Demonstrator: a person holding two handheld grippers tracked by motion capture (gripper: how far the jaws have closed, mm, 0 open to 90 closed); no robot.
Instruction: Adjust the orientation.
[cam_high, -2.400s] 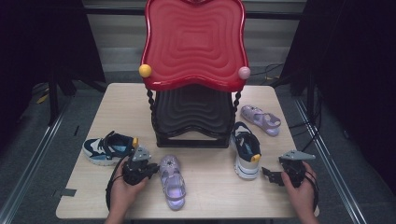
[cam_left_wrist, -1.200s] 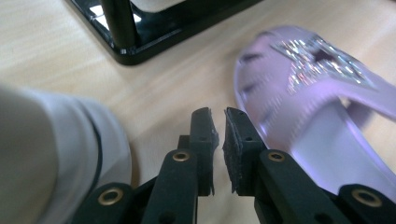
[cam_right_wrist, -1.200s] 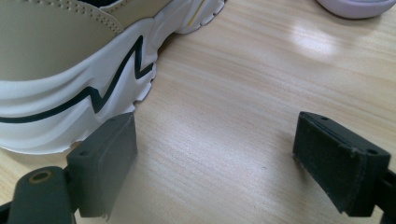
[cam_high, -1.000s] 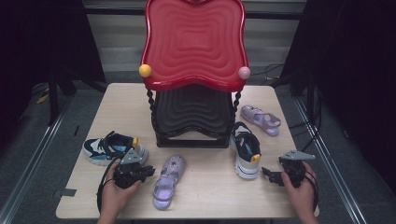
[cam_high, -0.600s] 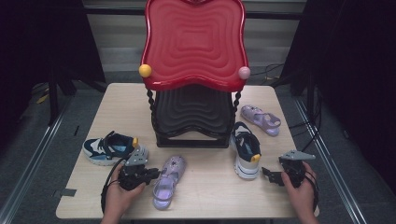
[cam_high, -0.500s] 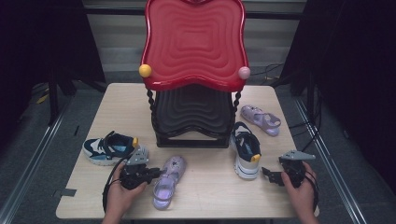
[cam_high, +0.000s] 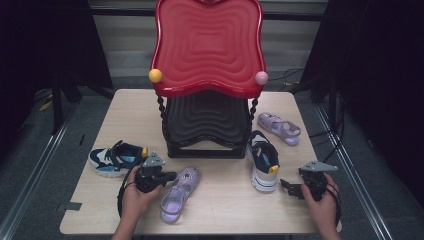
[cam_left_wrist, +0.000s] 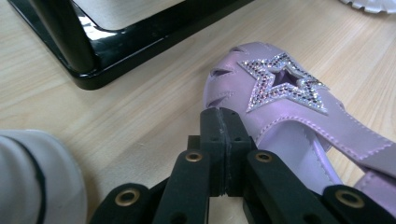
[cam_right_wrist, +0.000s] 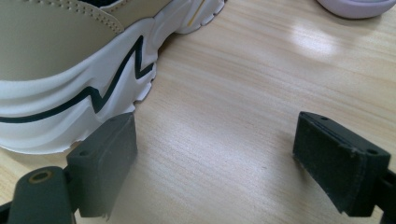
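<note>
A lilac sandal with a glittery star lies in front of the rack, toe toward it. My left gripper is at the sandal's left side near the toe. In the left gripper view its jaws have just been closing and now meet, with nothing between them, tips against the sandal's edge. My right gripper rests on the table at the front right, open and holding nothing. It stands just right of a navy and white sneaker, whose white sole is beside its left jaw.
A red and black two-tier rack stands mid-table, its black base close ahead of my left gripper. A matching sneaker lies at the left. A second lilac sandal lies right of the rack. The wooden table ends close to both hands.
The lilac sandal has been turned so its toe points up-right toward the rack. My left hand has since shifted right and forward to the sandal's side. The right hand has kept still.
</note>
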